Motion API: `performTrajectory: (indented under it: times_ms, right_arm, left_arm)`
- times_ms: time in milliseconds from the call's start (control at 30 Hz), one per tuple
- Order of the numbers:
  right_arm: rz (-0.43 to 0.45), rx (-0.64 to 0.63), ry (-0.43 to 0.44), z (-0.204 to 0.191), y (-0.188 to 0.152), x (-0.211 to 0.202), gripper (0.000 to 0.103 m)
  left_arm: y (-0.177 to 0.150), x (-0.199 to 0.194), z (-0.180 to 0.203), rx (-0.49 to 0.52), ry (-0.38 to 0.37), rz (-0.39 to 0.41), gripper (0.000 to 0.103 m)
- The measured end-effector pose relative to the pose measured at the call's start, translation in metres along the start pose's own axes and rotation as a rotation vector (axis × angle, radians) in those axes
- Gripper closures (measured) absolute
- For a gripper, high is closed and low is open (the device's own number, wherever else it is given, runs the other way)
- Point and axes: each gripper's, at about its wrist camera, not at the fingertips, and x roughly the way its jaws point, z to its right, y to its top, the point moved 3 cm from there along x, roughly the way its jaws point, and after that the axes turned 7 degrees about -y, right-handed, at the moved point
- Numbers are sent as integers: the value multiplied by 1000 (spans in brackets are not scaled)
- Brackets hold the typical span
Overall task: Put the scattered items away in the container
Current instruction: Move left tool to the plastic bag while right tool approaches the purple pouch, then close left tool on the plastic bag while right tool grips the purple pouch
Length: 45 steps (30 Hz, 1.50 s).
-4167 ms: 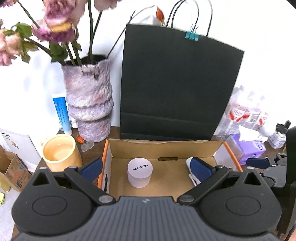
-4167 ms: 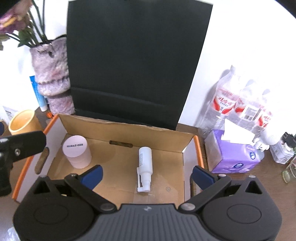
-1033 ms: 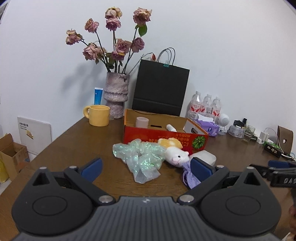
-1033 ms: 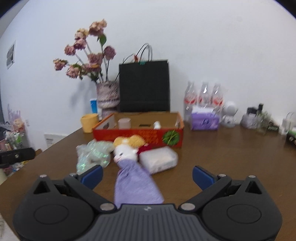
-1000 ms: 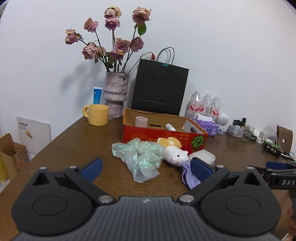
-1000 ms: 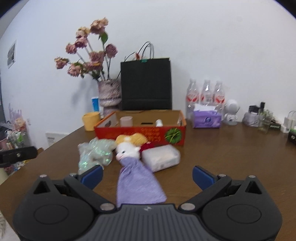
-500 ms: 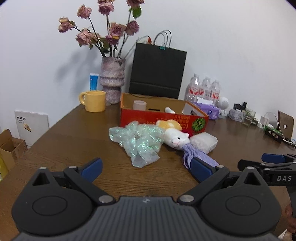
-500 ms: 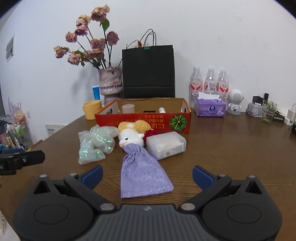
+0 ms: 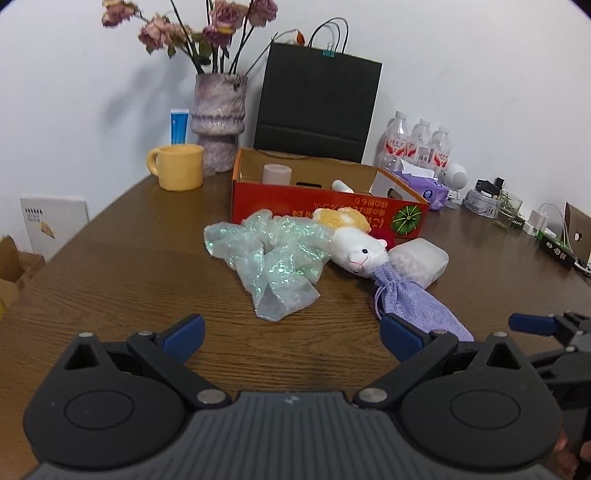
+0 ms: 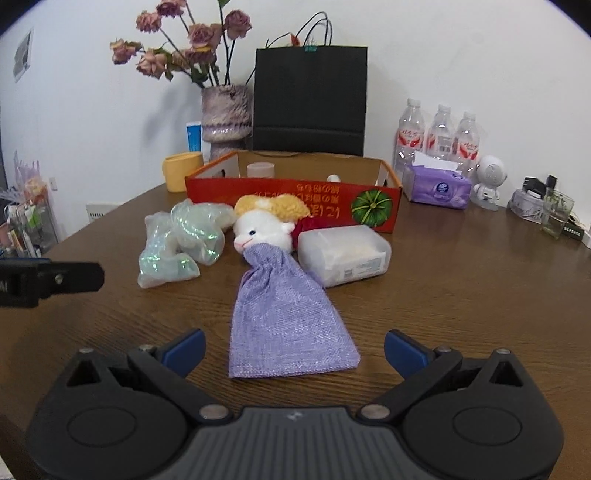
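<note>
The left gripper and the right gripper both stood wide apart with nothing between the fingers. The purple pouch lay flat on the desk, its long axis running from the near edge toward the red box at the far side, the gathered neck touching the plush toy. A shiny bag and a clear case lay beside them.

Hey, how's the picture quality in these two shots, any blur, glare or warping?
Left wrist view: sharp, evenly lit, soft shadow of the flowers on the wall; fisheye bends the table edges and darkens the corners. Right wrist view: equally sharp on the purple pouch, no glare, same barrel warp tilting the bottles.
</note>
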Motion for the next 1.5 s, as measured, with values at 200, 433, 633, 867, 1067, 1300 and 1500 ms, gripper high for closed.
performTrajectory:
  times_ms: [200,433,633,867,1067,1300,1500]
  right_arm:
    - [-32,-6,6,-3,5,20,0]
    - [-67,-5,14,-7,16,47,0]
    - [-78,-3,11,-7,25,65,0]
    - [-99,-1,16,-7,30,82,4]
    - [-122,9,22,-6,29,93,6]
    - [-122,21,35,-7,26,97,16]
    - [-105,19,37,-7,25,96,25]
  left_arm:
    - [10,23,-6,-31,11,-36,0]
    - [25,54,-10,-47,34,-48,0]
    - [34,82,-16,-44,81,-72,0]
    - [37,103,-18,-49,84,-102,0]
    - [37,116,-21,-52,89,-113,0]
    - [35,129,-20,-55,98,-112,3]
    - [32,134,-22,-67,94,-125,24]
